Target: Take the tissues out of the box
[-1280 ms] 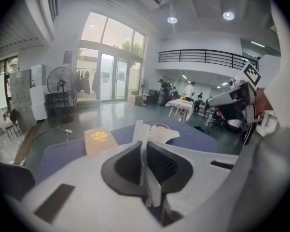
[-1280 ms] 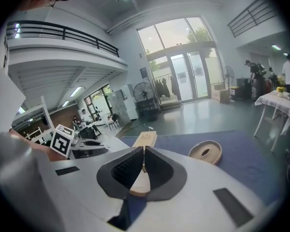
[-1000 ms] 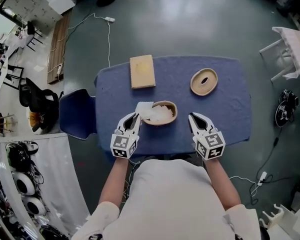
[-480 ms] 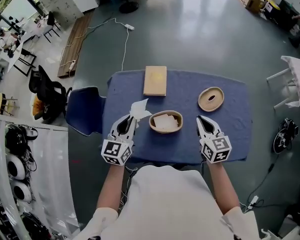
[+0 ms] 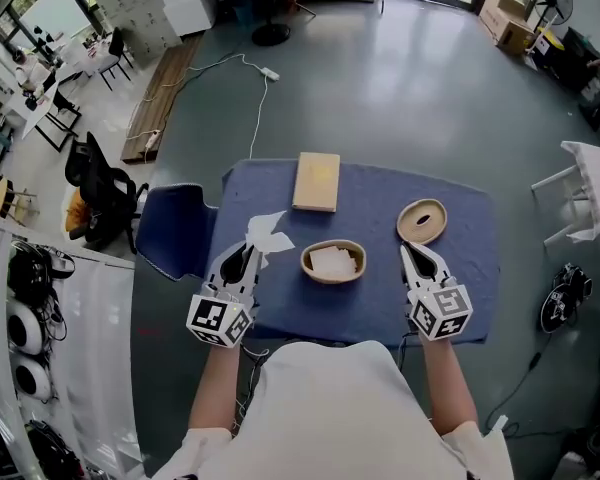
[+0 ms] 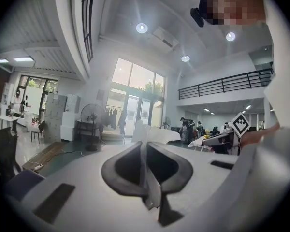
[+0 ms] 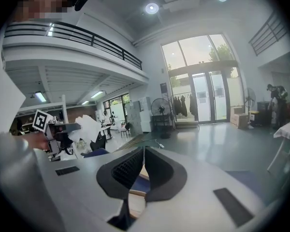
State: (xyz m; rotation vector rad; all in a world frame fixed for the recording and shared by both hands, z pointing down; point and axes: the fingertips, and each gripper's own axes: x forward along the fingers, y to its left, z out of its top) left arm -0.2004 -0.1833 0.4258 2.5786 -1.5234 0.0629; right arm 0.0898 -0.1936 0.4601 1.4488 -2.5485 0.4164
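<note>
Blue-covered bench carries a flat wooden block at the far edge. The oval tissue box sits at centre with a tissue stack inside, and its slotted lid lies far right. Left gripper is clamped on one tissue, held just left of the box; right gripper sits right of the box, jaws together on nothing.

Both bare forearms reach forward and slightly outward from the body, each carrying a gripper with its jaws pointing away from the person. The left gripper hangs over the near left corner of the table, jaws pressed together on a tissue. The right gripper sits near the table's near right corner, jaws closed on nothing.
</note>
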